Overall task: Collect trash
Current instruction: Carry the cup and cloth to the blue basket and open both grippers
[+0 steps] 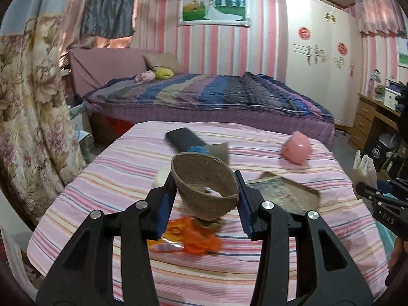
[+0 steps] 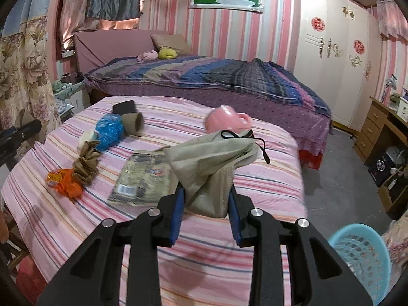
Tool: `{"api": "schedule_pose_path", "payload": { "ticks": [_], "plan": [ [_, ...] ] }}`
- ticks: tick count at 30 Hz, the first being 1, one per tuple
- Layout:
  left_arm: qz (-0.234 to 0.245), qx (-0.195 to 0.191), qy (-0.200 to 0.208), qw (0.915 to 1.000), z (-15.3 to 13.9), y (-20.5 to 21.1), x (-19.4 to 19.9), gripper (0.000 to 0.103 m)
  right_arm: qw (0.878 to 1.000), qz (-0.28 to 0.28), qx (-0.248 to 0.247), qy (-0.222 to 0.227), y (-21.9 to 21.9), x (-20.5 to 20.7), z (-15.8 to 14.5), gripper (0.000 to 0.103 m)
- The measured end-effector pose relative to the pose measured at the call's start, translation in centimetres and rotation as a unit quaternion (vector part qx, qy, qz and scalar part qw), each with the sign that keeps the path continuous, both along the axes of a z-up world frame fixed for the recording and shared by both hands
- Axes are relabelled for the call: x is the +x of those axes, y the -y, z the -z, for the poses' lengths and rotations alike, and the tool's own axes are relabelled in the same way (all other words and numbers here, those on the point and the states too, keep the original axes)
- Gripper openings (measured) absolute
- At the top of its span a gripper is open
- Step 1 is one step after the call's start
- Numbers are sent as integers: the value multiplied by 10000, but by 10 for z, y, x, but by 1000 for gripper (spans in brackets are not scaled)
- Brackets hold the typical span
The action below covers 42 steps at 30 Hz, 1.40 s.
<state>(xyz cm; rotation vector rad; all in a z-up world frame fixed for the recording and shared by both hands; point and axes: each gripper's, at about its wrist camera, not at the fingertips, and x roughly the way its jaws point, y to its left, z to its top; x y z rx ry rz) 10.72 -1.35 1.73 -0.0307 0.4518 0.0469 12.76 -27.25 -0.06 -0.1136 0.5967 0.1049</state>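
Observation:
My left gripper [image 1: 204, 178] is shut on a squashed brown cardboard ring [image 1: 196, 165], held above the pink striped table [image 1: 255, 267]. Under it lie an orange wrapper [image 1: 196, 239] and a flat printed packet [image 1: 283, 193]. My right gripper [image 2: 206, 190] is shut on a beige drawstring cloth bag [image 2: 211, 153], whose mouth gapes upward. In the right wrist view the table carries an orange wrapper [image 2: 63, 182], crumpled brown paper [image 2: 86, 160], a blue plastic bag [image 2: 109, 130], a cardboard tube [image 2: 134, 123] and the flat packet [image 2: 142, 176].
A pink mug [image 2: 225, 122] and a black phone [image 2: 124, 107] also lie on the table. A light blue basket [image 2: 359, 257] stands on the floor at the lower right. A bed [image 2: 229, 81] is behind the table, a wooden desk [image 2: 377, 125] on the right.

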Motion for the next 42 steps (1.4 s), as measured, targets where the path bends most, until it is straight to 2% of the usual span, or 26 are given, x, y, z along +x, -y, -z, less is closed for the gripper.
{"api": "schedule_pose_path", "payload": {
  "ticks": [7,11,16,24,30,35,38,42],
  "plan": [
    [448,15,-2,9990,-1,57,-3,43,9994,323,-124,15,48,-26,-7,32],
    [783,-30,-51,9969,2,92,-1,44,9978,659,-99,7,93,-45,-9,32],
    [1263,103,-18,9919,7,147,-7,44,9941,1076,-95,-42,144,-65,-8,32],
    [1989,104,-255,9796,26,231,-12,44,9869,1545,-264,-372,209,-90,6,32],
    [2378,196,-434,9701,43,286,-17,44,9828,1799,-49,-422,250,-107,14,32],
    [2687,248,-613,9610,56,330,-17,44,9802,1936,155,-392,269,-110,19,32],
    [2828,404,-608,9564,61,354,-20,44,9793,1951,221,-501,280,-109,27,32],
    [2995,423,-624,9511,64,372,-20,44,9780,1982,274,-593,290,-109,32,32]
  ]
}}
